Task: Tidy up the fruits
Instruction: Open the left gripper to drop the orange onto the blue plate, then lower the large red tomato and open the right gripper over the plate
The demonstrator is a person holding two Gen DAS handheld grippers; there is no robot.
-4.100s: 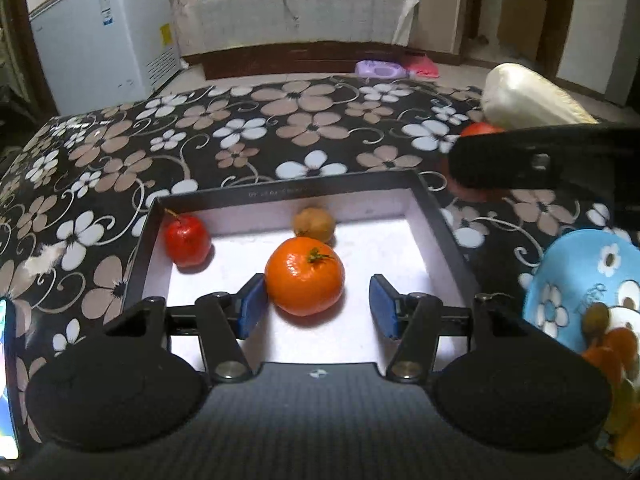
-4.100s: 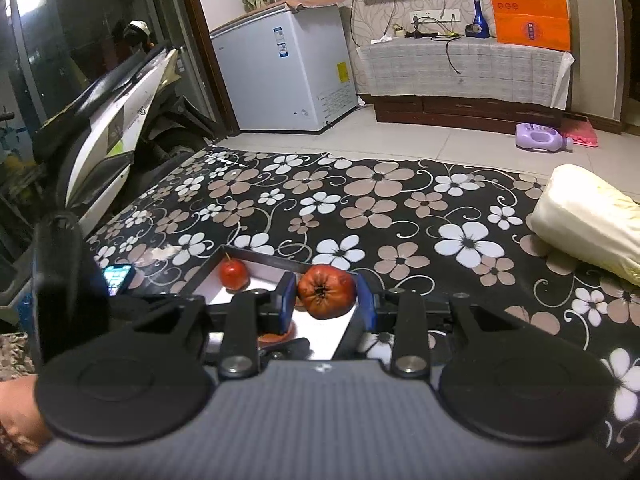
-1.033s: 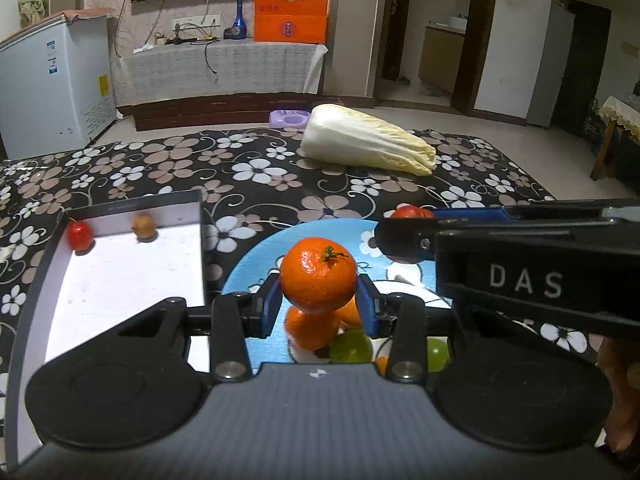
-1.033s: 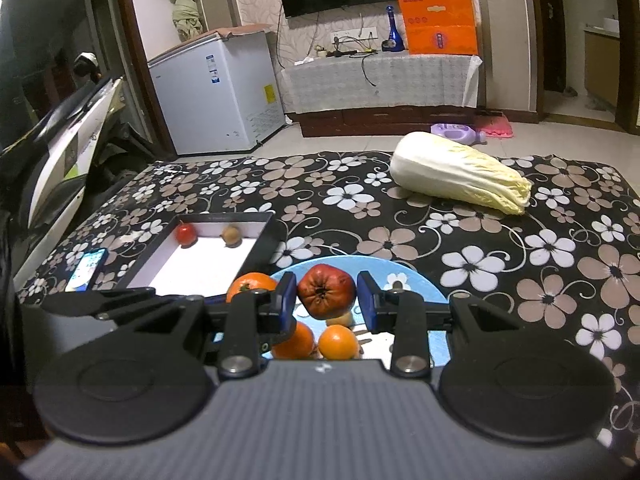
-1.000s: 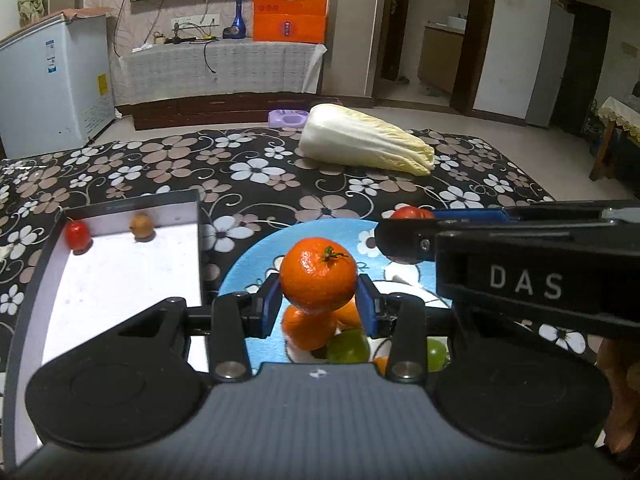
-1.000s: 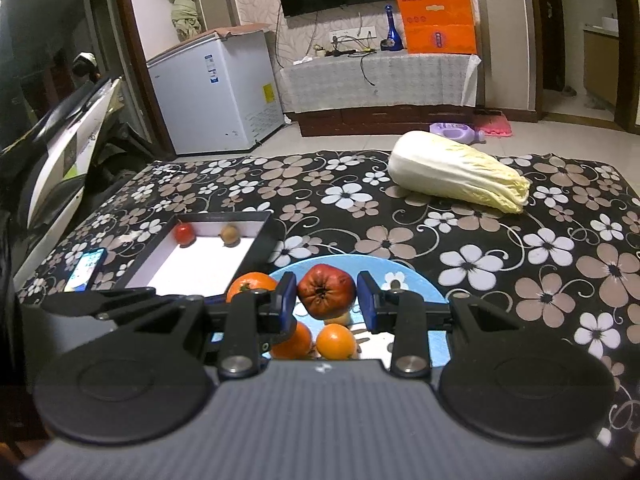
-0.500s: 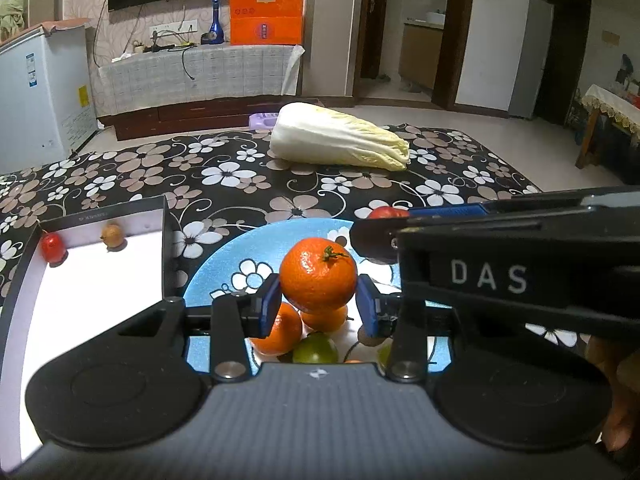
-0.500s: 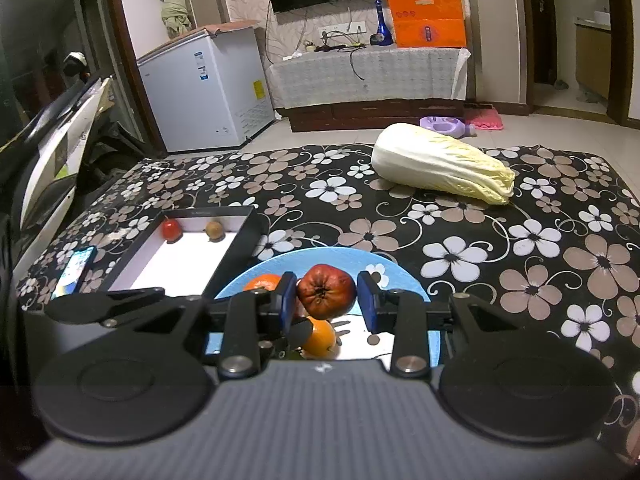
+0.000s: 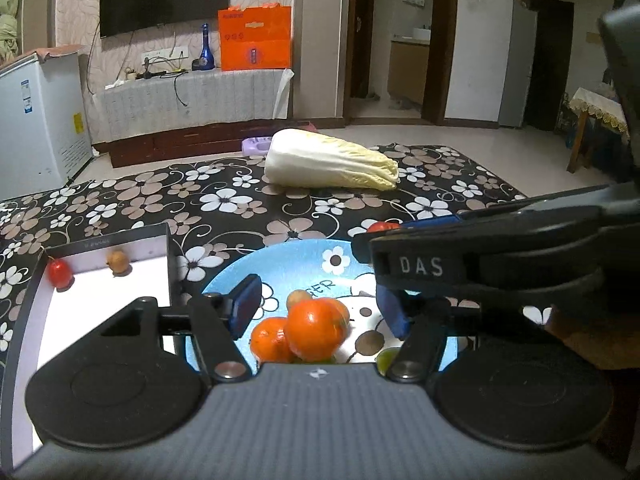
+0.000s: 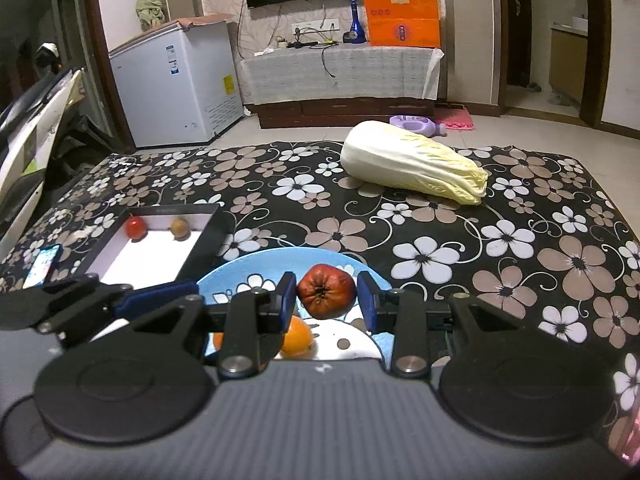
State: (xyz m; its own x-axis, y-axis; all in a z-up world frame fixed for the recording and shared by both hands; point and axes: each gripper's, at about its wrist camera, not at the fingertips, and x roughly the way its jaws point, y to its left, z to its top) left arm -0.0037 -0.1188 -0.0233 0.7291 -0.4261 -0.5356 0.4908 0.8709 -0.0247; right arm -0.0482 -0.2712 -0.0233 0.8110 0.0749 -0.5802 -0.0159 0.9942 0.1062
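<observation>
My left gripper (image 9: 320, 311) hangs over the blue flowered plate (image 9: 296, 256), and its jaws are opening. The big orange (image 9: 316, 330) sits loose between the blue pads, touching neither, and rests against other oranges on the plate. My right gripper (image 10: 327, 300) is shut on a wrinkled red fruit (image 10: 326, 291) above the same plate (image 10: 260, 264). In the left wrist view the right gripper's black body (image 9: 420, 266) crosses the right side. The black box with a white floor (image 9: 100, 244) holds a small red fruit (image 9: 60, 274) and a brown one (image 9: 117, 261).
A large cabbage (image 10: 412, 162) lies far back on the flowered cloth. A phone (image 10: 42, 266) lies left of the box (image 10: 172, 211). A white freezer (image 10: 176, 88) and a scooter stand beyond the left edge. A person's hand shows at the right.
The left jaws have spread apart and the big orange has dropped from between the pads onto the pile on the plate. The right gripper still holds the red fruit over the plate.
</observation>
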